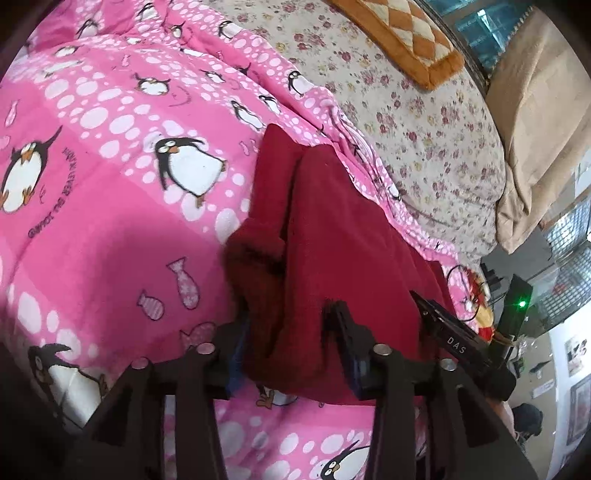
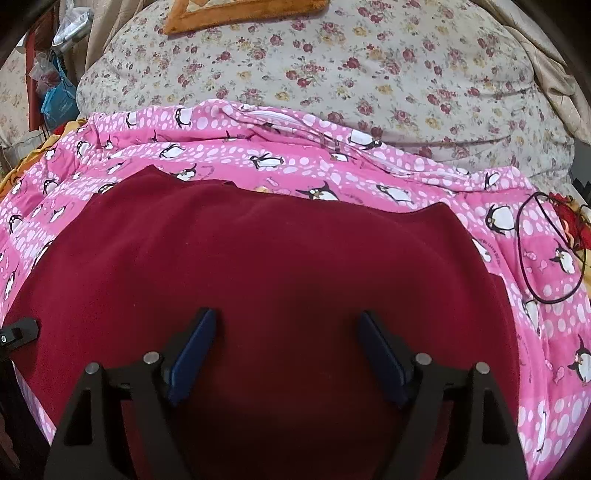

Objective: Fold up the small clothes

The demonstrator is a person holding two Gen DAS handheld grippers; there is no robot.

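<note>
A dark red garment (image 2: 258,266) lay spread over the pink penguin-print quilt (image 2: 332,162), which covered the near part of the bed – beyond the quilt's far edge was a floral sheet (image 2: 369,66) with an orange checked cushion (image 1: 402,33) on it. The left gripper (image 1: 291,332) stood at the garment's side edge with a raised fold of the red cloth bunched between its fingers; the jaws were partly closed, and I could not tell whether the pads pressed the fabric. The right gripper (image 2: 286,350) hung over the middle of the garment, jaws wide apart, holding nothing. A thin black cord (image 2: 532,251) looped on the quilt near its right edge
</note>
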